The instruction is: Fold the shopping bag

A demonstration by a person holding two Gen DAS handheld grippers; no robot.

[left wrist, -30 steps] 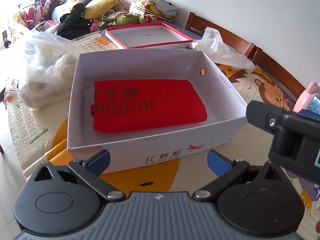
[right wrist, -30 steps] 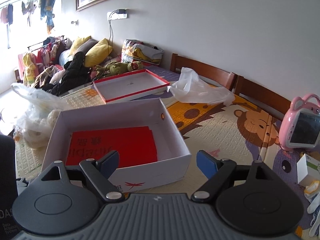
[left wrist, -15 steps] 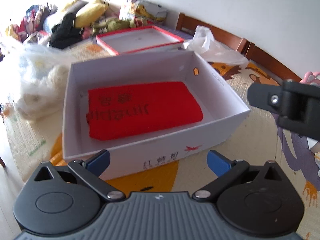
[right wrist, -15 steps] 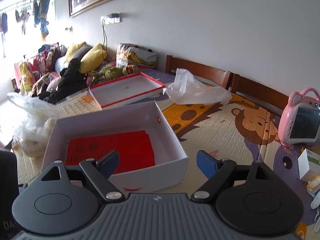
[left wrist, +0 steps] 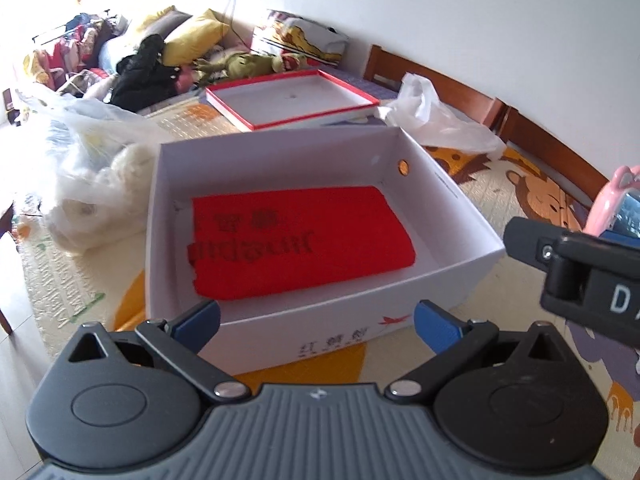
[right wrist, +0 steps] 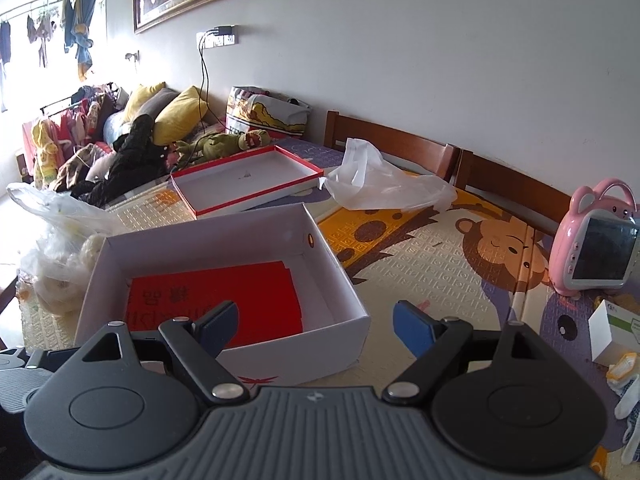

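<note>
Red bag is lying folded flat in the box, just ahead of both grippers. Left gripper and right gripper are hovering spread and empty, probably finished.

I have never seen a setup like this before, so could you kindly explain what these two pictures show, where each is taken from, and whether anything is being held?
There is no robot arm: a person carries a two-finger gripper in each hand, and each has a wide-angle camera looking forward along its fingers. One picture comes from the left gripper, the other from the right gripper. Both stand open and hold nothing. Ahead, on a cartoon play mat, sits an open white box with a folded red shopping bag lying flat inside. Behind it lie the red-edged box lid and a crumpled plastic bag.
</note>
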